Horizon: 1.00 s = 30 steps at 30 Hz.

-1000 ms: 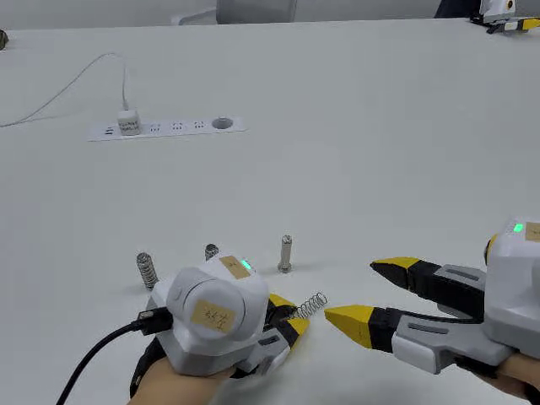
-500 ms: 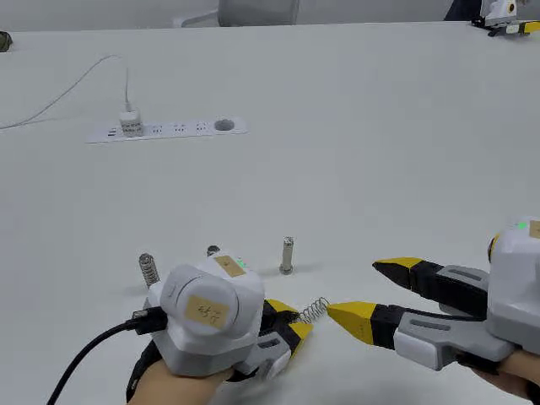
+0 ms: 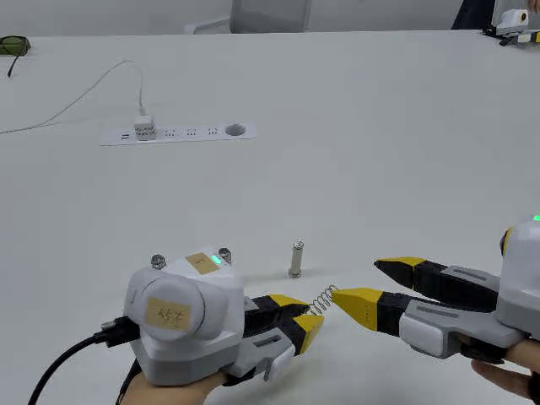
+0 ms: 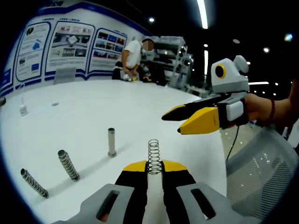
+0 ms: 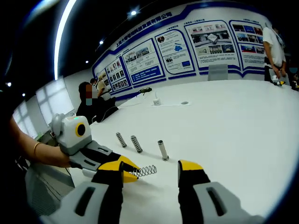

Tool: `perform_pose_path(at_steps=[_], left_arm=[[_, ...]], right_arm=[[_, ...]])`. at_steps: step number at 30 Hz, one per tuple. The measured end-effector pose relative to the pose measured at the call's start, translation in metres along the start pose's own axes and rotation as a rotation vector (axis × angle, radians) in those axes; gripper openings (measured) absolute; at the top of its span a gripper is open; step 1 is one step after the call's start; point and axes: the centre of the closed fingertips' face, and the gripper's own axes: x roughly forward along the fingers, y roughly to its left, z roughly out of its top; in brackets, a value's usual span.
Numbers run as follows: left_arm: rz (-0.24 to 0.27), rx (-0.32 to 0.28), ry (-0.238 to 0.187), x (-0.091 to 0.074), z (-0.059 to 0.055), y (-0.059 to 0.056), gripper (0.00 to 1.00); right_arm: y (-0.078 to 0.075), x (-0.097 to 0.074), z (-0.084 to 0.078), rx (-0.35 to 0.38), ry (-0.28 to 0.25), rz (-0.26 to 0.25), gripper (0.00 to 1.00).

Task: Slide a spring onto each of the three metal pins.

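Clamping the spring (image 3: 322,299) by one end, the left gripper (image 3: 308,319) aims its axis at the right gripper (image 3: 354,280), whose jaws stand parted.

White left hand-held gripper (image 3: 308,314), black cable (image 3: 63,364), yellow-tipped black jaws.

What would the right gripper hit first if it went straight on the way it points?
Most likely the spring, held in the shut left gripper: its free end lies just off one jaw tip of the open right gripper. The bare pin stands off to the side, though depth is unclear.
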Motion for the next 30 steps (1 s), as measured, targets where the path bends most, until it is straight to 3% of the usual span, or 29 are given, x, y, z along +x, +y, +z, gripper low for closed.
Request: perform_pose_path(at_steps=[6, 9, 14, 25, 30], left_arm=[[-0.002, -0.045, -0.094, -0.010, 0.013, -0.002, 0.10], [-0.004, -0.061, -0.121, -0.015, 0.017, -0.002, 0.10], [-0.011, -0.092, -0.162, -0.021, 0.023, -0.003, 0.10], [-0.033, -0.088, -0.215, -0.028, 0.034, -0.010, 0.10], [-0.042, -0.114, -0.237, -0.031, 0.037, -0.012, 0.10]], right_arm=[[0.007, 0.006, 0.004, 0.092, -0.013, 0.039, 0.41], [0.012, 0.008, 0.006, 0.147, -0.024, 0.069, 0.38], [0.020, 0.011, 0.006, 0.172, -0.019, 0.103, 0.32], [0.035, 0.016, 0.011, 0.282, -0.040, 0.164, 0.25], [0.037, 0.018, 0.013, 0.345, -0.057, 0.180, 0.20]])
